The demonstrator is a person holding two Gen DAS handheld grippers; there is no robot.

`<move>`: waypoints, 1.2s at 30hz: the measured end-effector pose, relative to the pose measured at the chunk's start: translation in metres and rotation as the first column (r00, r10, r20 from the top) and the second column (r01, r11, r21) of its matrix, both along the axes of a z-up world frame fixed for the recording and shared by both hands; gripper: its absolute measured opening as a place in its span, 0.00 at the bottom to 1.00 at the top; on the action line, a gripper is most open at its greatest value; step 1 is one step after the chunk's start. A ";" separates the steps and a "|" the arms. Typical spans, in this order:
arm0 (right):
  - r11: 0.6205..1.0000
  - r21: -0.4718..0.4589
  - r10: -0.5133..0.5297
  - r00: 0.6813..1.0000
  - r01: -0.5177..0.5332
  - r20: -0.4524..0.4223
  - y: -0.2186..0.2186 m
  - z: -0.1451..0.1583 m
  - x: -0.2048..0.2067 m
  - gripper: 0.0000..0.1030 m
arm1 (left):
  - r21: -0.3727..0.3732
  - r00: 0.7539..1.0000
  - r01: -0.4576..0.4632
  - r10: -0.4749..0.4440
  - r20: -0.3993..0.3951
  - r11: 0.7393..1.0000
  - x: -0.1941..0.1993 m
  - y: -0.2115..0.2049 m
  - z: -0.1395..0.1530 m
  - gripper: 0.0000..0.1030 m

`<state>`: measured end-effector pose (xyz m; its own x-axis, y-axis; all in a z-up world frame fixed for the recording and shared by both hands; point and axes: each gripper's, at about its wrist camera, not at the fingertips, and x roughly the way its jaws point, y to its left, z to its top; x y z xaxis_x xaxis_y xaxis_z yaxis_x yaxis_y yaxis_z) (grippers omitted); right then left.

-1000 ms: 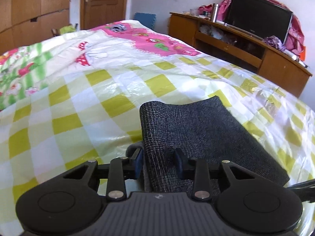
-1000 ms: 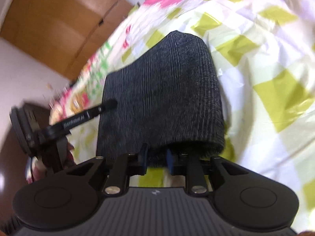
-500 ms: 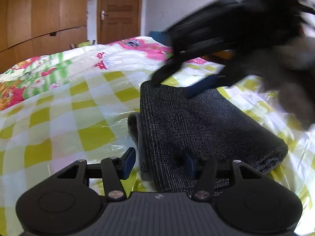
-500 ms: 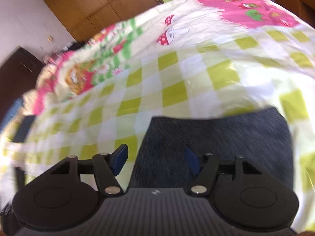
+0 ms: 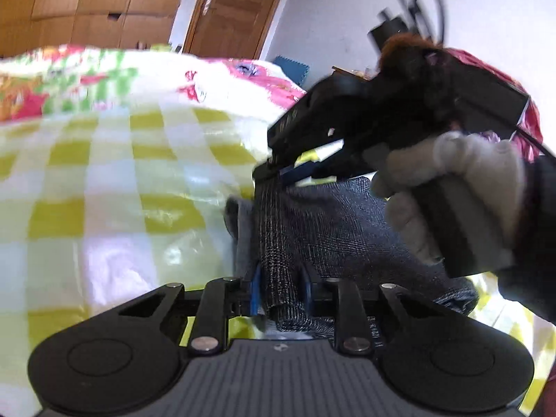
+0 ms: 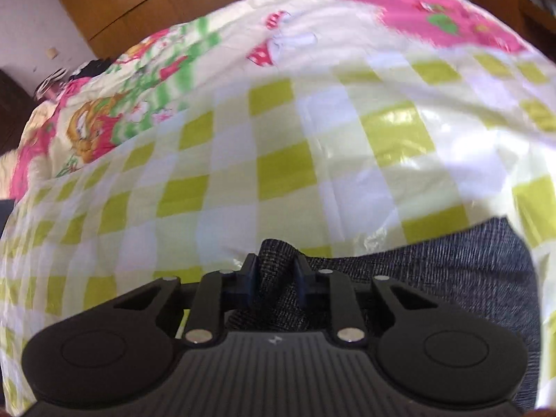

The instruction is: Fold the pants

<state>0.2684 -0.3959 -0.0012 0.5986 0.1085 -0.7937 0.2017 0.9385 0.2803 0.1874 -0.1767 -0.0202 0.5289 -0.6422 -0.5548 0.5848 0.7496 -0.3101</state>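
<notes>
Here, my left gripper point(image 5: 280, 286) has just closed its jaws and pinches a bunched corner of the folded dark grey pants point(image 5: 333, 222), which lie on the bed's green-checked cover point(image 5: 104, 191). My right gripper point(image 6: 275, 279) has likewise just closed on a raised fold at the pants' far corner; a gloved hand point(image 5: 448, 187) holds it above the cloth.

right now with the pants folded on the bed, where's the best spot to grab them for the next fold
Probably the thick folded edge, pinched from the side with the jaws straddling it. The pants lie as a flat stack on the checked bed cover, so only the edges give purchase. The left tongs and right tongs have just closed on bunched edge fabric.
</notes>
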 end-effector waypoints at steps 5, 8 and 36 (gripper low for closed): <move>0.999 -0.028 0.014 1.000 -0.015 -0.008 0.005 -0.012 0.012 0.24 | -0.120 0.980 0.001 -0.024 -0.196 0.993 0.033 0.021 -0.029 0.40; 0.999 -0.021 0.037 0.999 -0.037 0.016 0.006 -0.004 0.006 0.32 | -0.186 0.960 -0.040 -0.014 -0.279 0.982 0.040 0.038 -0.037 0.46; 0.998 0.008 -0.069 0.983 0.069 0.167 -0.049 -0.023 -0.177 0.43 | 0.303 0.997 0.059 -0.071 0.030 0.951 0.005 -0.050 0.004 0.48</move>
<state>0.0918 -0.4452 -0.0246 0.7290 0.0638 -0.6815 0.2162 0.9232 0.3176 0.1928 -0.2264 -0.0160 0.5170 -0.4823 -0.7072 0.6428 0.7643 -0.0513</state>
